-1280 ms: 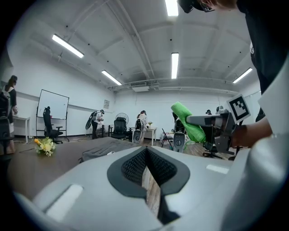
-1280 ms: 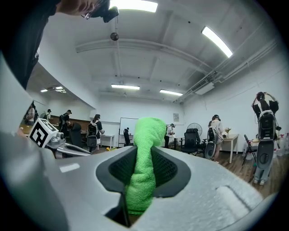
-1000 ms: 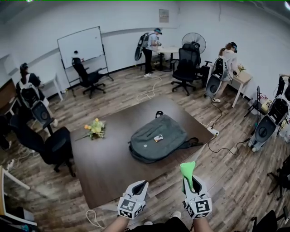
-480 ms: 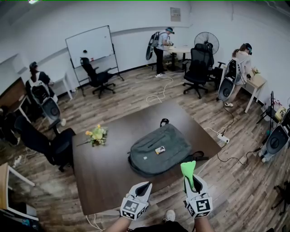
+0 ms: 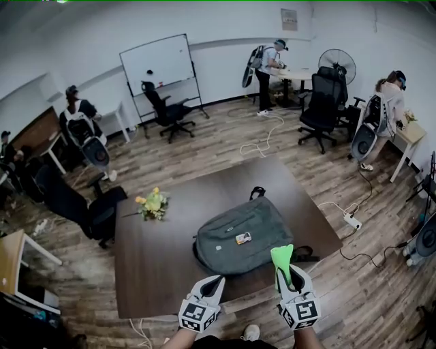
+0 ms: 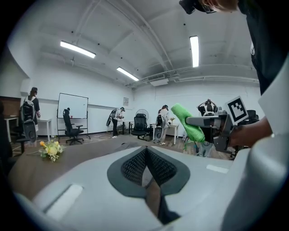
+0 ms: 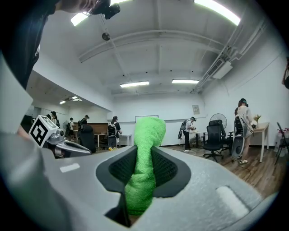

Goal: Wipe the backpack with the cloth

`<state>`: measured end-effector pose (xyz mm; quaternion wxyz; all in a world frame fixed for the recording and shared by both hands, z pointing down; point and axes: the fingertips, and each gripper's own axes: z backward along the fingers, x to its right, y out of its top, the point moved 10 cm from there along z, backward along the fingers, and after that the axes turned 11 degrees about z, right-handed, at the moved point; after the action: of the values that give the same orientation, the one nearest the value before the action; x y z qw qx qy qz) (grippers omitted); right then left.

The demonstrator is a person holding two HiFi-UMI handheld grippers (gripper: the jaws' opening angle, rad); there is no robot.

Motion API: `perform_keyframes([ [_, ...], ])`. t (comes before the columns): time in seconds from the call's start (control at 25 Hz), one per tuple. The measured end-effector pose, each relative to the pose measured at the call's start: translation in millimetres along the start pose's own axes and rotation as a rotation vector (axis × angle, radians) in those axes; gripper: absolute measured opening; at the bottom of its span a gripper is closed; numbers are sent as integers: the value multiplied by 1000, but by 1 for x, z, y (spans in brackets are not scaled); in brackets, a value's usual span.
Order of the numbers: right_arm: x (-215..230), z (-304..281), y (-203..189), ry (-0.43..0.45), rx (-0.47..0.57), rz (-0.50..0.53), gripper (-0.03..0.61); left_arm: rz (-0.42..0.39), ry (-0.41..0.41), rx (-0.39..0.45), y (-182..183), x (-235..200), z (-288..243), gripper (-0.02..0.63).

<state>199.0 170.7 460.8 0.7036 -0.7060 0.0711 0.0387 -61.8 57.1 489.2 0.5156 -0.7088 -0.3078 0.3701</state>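
Clenching the green cloth (image 5: 280,256), the right gripper (image 5: 284,274) hangs at the near edge of the table (image 5: 150,272); the left gripper (image 5: 214,281) is closed, empty. The backpack (image 5: 245,235) lies farther on the table, not yet wiped; I think reaching forward comes next.

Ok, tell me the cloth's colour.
Bright green; the cloth shows best in the right gripper view.

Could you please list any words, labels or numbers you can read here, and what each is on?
Nothing here is legible.
Framed sign on the white back wall: too small to read.
Small tag on the grey fabric backpack: blurred.
Square markers on left gripper and right gripper, which grips the green cloth: patterns, not text.
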Motion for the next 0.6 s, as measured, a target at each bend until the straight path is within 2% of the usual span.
perform_keyframes([
  [0.24, 9, -36, -4, 86, 12, -18, 92, 38, 104, 8, 3, -16, 1, 20],
  [0.6, -16, -116, 2, 222, 17, -3, 92, 87, 209, 53, 9, -70, -1, 20],
])
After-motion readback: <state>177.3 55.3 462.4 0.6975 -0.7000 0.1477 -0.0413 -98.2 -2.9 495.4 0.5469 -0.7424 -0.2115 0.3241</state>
